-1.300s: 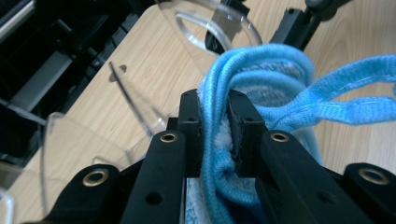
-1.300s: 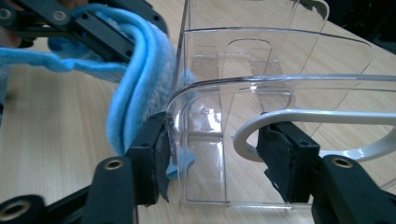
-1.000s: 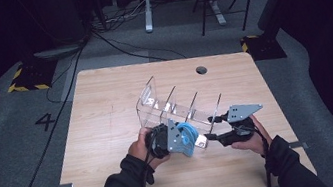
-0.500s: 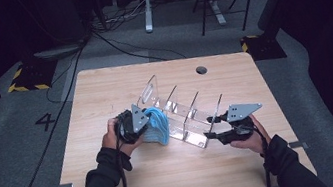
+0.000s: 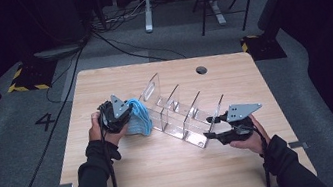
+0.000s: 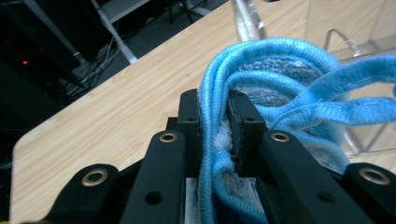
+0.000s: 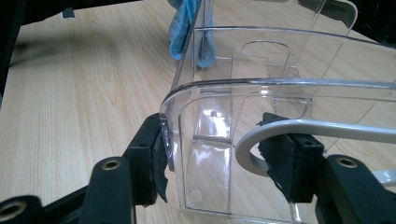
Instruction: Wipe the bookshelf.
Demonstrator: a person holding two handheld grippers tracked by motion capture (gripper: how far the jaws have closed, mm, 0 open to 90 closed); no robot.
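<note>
A clear acrylic rack [image 5: 178, 114] with several upright dividers stands slantwise on the wooden table [image 5: 167, 174]. My left gripper [image 5: 131, 116] sits at the rack's left end, shut on a bunched blue fabric piece [image 5: 142, 120] with corded edges. In the left gripper view the pads [image 6: 191, 116] pinch the blue fabric [image 6: 280, 79], with the rack [image 6: 355, 46] just behind. My right gripper [image 5: 211, 134] is at the rack's right end. Its jaws have just been closing. Its pads [image 7: 156, 149] press the rack's end wall [image 7: 280, 84] and a grey-white curved bar [image 7: 327, 128]. The blue fabric [image 7: 187, 23] shows beyond.
A round cable hole [image 5: 201, 69] sits near the table's far edge. Bare tabletop lies in front of the rack and to its left. Cables, a desk leg [image 5: 146, 5] and a chair stand on the dark floor behind.
My left hand has carried the blue fabric leftward, from the rack's front middle to its left end. The right gripper has stayed at the rack's right end.
</note>
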